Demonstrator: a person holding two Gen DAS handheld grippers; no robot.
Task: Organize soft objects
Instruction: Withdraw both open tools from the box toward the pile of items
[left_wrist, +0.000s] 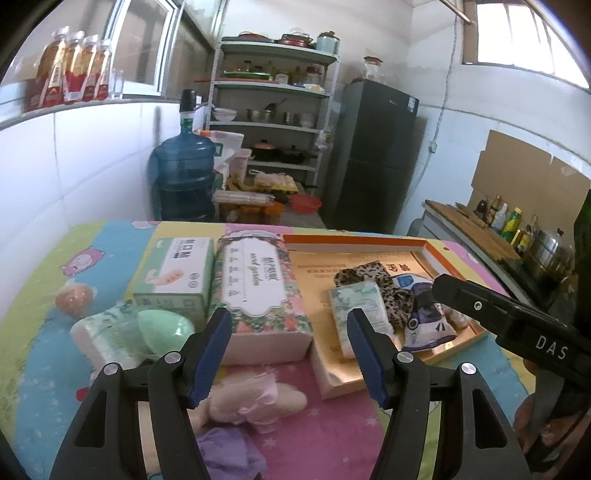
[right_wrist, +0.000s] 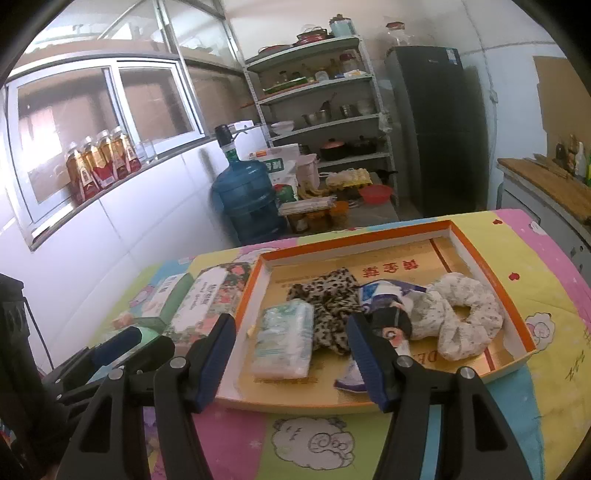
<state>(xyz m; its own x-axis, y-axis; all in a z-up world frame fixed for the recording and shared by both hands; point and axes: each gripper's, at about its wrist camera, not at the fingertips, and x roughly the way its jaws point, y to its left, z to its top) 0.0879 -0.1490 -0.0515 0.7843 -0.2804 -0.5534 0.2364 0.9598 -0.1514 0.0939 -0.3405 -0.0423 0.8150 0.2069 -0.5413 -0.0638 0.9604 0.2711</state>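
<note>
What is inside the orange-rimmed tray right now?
The orange-rimmed tray holds a small tissue pack, a leopard-print scrunchie, a blue-and-white packet and a white speckled scrunchie. The packet's lower part is hidden behind the right gripper.

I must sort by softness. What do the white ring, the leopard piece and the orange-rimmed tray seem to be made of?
White ring: gathered fabric, matte, puffy with many creases; likely a cloth scrunchie.
Leopard piece: thin printed cloth, matte, lying in limp folds.
Orange-rimmed tray: probably cardboard, a box lid with thin straight walls and a slightly glossy golden printed floor.
</note>
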